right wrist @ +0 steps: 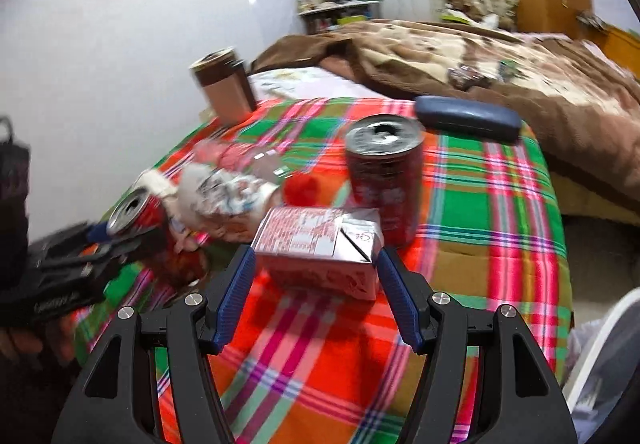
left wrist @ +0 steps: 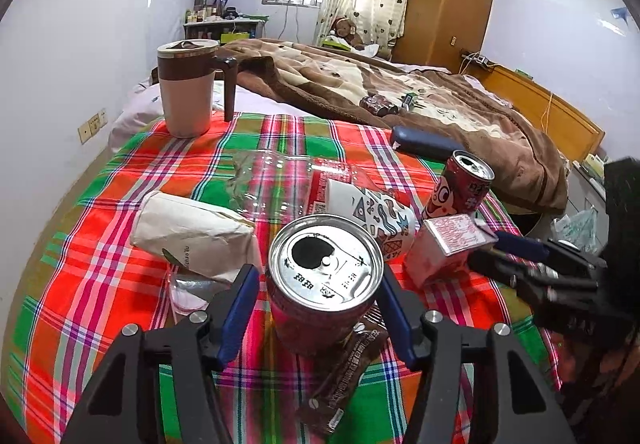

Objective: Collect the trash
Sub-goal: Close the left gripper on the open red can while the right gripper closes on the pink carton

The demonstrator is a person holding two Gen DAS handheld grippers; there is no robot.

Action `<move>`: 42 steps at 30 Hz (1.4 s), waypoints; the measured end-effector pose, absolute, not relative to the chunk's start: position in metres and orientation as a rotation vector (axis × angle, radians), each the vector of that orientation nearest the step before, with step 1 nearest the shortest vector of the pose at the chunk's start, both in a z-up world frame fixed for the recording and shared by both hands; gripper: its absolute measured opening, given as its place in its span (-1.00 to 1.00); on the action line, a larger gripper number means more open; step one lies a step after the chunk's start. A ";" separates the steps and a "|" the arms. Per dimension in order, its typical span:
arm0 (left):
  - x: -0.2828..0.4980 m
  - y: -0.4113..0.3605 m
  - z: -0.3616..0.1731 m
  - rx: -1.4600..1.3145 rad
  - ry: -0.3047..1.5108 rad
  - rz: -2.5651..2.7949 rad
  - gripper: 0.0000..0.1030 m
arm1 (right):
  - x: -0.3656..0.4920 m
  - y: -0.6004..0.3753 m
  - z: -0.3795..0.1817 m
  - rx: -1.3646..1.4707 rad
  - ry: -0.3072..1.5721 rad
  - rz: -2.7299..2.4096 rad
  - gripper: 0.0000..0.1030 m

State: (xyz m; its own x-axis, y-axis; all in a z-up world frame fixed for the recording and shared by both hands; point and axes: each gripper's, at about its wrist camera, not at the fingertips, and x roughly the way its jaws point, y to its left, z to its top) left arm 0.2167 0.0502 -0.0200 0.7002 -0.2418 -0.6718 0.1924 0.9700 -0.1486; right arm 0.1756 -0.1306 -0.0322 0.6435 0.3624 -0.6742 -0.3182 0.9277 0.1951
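A red drink can (left wrist: pixel 324 276) stands on the plaid cloth (left wrist: pixel 100 284) between the blue pads of my left gripper (left wrist: pixel 320 304); the pads touch its sides, so it is shut on the can. The can also shows in the right wrist view (right wrist: pixel 136 212). My right gripper (right wrist: pixel 316 276) is shut on a red-and-silver drink carton (right wrist: pixel 320 244), also seen in the left wrist view (left wrist: pixel 448 244). A second red can (left wrist: pixel 460 184) stands behind the carton (right wrist: pixel 384 172). A crumpled paper cup (left wrist: pixel 380 216), a white paper bag (left wrist: pixel 192 232), a clear plastic wrapper (left wrist: pixel 268 180) and a brown wrapper (left wrist: pixel 352 368) lie nearby.
A brown-and-beige lidded mug (left wrist: pixel 188 88) stands at the cloth's far left corner. A dark blue case (left wrist: pixel 424 144) lies at the far edge. Behind is a bed with a brown blanket (left wrist: pixel 400 84). A white bin edge (right wrist: pixel 600 344) shows at lower right.
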 end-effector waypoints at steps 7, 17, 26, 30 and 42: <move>0.215 0.058 -0.019 -0.071 0.751 -0.234 0.15 | 0.154 -0.116 -0.033 0.027 0.836 0.532 0.26; 0.216 0.053 -0.020 -0.060 0.760 -0.234 0.15 | 0.167 -0.123 -0.026 -0.058 0.756 0.385 0.26; 0.222 0.048 -0.028 -0.045 0.783 -0.235 0.15 | 0.190 -0.115 -0.036 -0.094 0.779 0.434 0.26; 0.226 0.047 -0.031 -0.045 0.796 -0.235 0.15 | 0.195 -0.111 -0.041 -0.101 0.799 0.449 0.26; 0.227 0.047 -0.035 -0.045 0.787 -0.239 0.05 | 0.198 -0.118 -0.047 -0.024 0.834 0.425 -0.10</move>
